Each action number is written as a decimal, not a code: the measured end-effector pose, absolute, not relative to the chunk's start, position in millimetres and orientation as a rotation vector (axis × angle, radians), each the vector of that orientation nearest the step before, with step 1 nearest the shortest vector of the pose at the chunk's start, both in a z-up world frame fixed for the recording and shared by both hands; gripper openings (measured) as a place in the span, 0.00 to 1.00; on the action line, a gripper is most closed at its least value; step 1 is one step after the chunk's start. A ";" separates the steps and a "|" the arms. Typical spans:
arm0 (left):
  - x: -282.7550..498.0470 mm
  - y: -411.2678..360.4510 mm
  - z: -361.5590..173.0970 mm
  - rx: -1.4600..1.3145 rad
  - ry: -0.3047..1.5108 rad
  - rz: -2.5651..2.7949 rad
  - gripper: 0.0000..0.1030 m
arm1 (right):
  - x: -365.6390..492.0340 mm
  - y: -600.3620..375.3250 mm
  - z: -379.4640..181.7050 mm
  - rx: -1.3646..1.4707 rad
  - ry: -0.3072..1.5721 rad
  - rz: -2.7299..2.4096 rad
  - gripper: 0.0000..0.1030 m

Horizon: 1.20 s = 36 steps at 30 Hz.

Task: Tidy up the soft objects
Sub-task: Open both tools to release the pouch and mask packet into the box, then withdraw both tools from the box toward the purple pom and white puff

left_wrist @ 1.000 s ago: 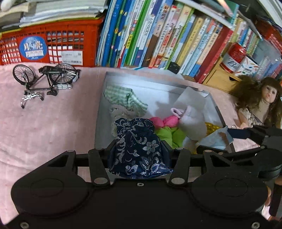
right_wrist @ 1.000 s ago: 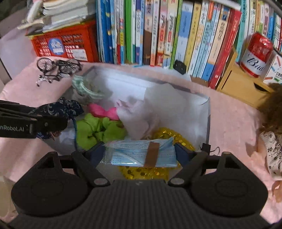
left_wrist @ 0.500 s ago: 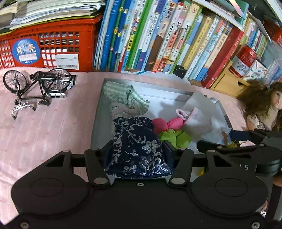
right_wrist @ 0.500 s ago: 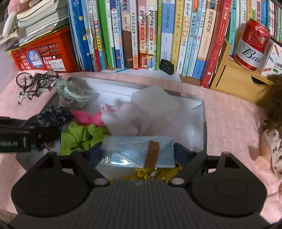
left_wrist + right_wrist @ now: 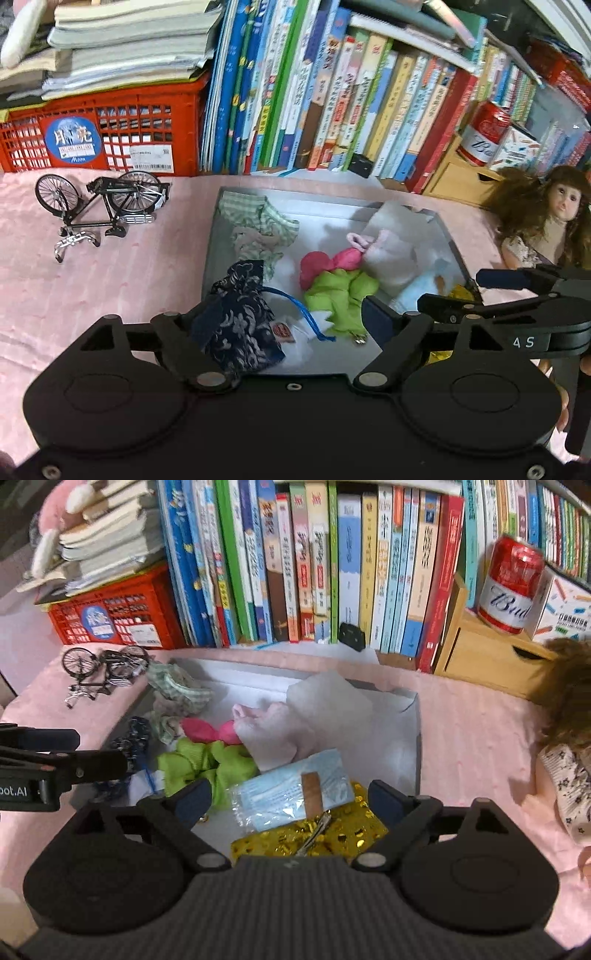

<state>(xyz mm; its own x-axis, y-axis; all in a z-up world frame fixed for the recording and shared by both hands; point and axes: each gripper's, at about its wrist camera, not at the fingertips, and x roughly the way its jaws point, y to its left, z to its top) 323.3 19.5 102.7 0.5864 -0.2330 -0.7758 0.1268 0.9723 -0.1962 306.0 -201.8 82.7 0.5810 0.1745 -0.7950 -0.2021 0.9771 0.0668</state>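
Open pink cloth [image 5: 110, 295] left of crowded grey box [image 5: 210, 251]

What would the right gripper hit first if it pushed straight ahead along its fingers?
Most likely the packet of blue face masks, lying in the grey box between the open fingers of the right gripper. Depth is unclear; the gold sequin pouch lies under it.

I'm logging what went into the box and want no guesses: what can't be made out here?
- Gold sequin item: right wrist view, the mask pack covers most of it.
- Navy floral pouch: left wrist view, lower edge hidden behind the left tool.
- Doll: lower body blocked by the right tool.
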 end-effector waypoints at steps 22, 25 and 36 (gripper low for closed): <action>157.6 -34.2 150.9 0.072 0.694 -0.378 0.81 | 165.3 -277.6 132.0 0.145 0.698 0.204 0.94; 126.4 -42.1 146.0 0.130 0.621 -0.382 0.81 | 148.2 -292.5 128.9 0.186 0.661 0.190 0.93; 44.4 -57.1 106.8 0.185 0.440 -0.314 0.71 | 92.1 -329.5 101.5 0.267 0.529 0.103 0.87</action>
